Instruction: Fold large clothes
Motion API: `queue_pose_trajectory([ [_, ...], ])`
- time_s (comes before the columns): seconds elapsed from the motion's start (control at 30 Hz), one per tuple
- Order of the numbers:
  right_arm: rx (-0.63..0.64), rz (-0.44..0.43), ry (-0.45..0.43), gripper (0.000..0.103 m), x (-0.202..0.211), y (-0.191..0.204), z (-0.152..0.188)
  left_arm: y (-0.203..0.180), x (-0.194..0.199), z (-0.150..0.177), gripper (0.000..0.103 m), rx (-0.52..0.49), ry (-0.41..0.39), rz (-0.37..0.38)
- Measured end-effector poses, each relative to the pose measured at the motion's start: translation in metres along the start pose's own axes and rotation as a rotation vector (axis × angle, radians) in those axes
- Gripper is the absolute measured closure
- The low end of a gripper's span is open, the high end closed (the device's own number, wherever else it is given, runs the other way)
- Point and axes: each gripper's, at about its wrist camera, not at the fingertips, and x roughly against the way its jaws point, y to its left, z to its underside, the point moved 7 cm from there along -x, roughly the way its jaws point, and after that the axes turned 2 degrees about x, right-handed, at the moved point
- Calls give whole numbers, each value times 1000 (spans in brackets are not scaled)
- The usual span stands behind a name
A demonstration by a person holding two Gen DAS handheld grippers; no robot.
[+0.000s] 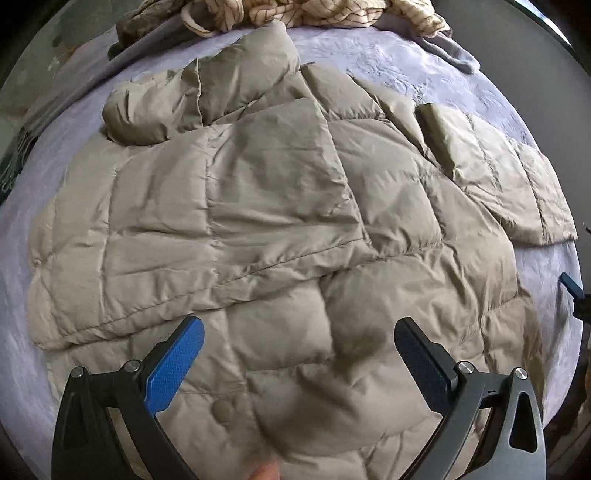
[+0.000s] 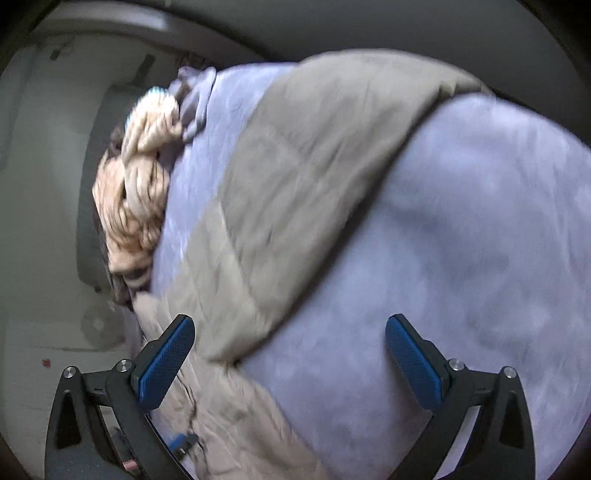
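One large puffy quilted jacket in a dull khaki-beige fabric [image 1: 280, 229] lies spread across a bed covered with one lavender quilted bedspread [image 1: 406, 62]. In the left wrist view, one sleeve [image 1: 236, 206] is folded over the body of the jacket, and a second sleeve [image 1: 491, 173] stretches out to the right on the bedspread. One round, fabric-coloured snap button [image 1: 222, 411] shows on the near part of the jacket.

The left gripper [image 1: 299, 354] hangs above the jacket's near part with its two blue-padded fingers [image 1: 177, 365] spread wide; nothing is clamped between them. The right gripper [image 2: 290, 358] also stands wide open, its two blue pads [image 2: 415, 363] apart over the bedspread and the edge of the jacket, gripping nothing. That view is blurred.

At the far edge of the bed lies one crumpled cream cloth with thin dark lines [image 1: 295, 13], and beside it one dark brownish garment [image 1: 142, 27].
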Motion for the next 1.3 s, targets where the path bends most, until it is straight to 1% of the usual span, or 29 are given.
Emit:
queue_pose_trajectory([
  [0.1,-36,-31,-35,0,1,-10,-27,0,-5,1,0,33,12,-12],
  [0.17,-76,-63,-51,0,-1,-15,-44,-1,-10,1,0,53,34,12],
  [0.33,-175,-159,-84,0,-10,-23,-78,-11,-7,1,0,50,10,20],
  [0.43,-218,-231,-103,0,-13,-19,-91,-19,-6,0,0,45,1,31],
  [0.5,-255,-266,-108,0,-15,-18,-98,-27,-8,-3,0,47,4,52],
  [0.57,-301,-307,-114,7,-15,-19,-103,-35,-9,-9,0,47,1,65],
  [0.6,-322,-329,-115,29,-16,-18,-104,-36,-8,-10,0,47,-5,62],
  [0.63,-348,-352,-103,64,-17,-19,-105,-36,-6,-12,0,45,-14,61],
  [0.7,-383,-398,-79,93,-23,-18,-104,-30,-1,-13,0,47,-31,56],
  [0.73,-381,-401,-83,96,-21,-17,-104,-27,2,-14,0,50,-41,52],
  [0.8,-330,-389,-98,96,-16,-7,-103,-16,10,-15,0,55,-64,43],
  [0.9,-220,-390,-99,96,-8,22,-100,2,17,-20,0,68,-97,15],
  [1.0,-53,-357,-87,96,-1,64,-90,19,23,-25,0,85,-130,0],
  [1.03,27,-338,-78,96,-1,87,-83,28,26,-26,0,95,-141,-5],
  [1.07,83,-322,-72,96,-1,100,-76,33,27,-27,0,101,-145,-7],
  [1.17,330,-235,-48,96,-14,162,-44,57,31,-29,0,125,-165,-18],
  [1.2,420,-210,-39,96,-20,185,-29,62,32,-30,0,129,-169,-21],
  [1.3,616,-173,-11,96,-44,236,20,84,32,-30,0,145,-181,-39],
])
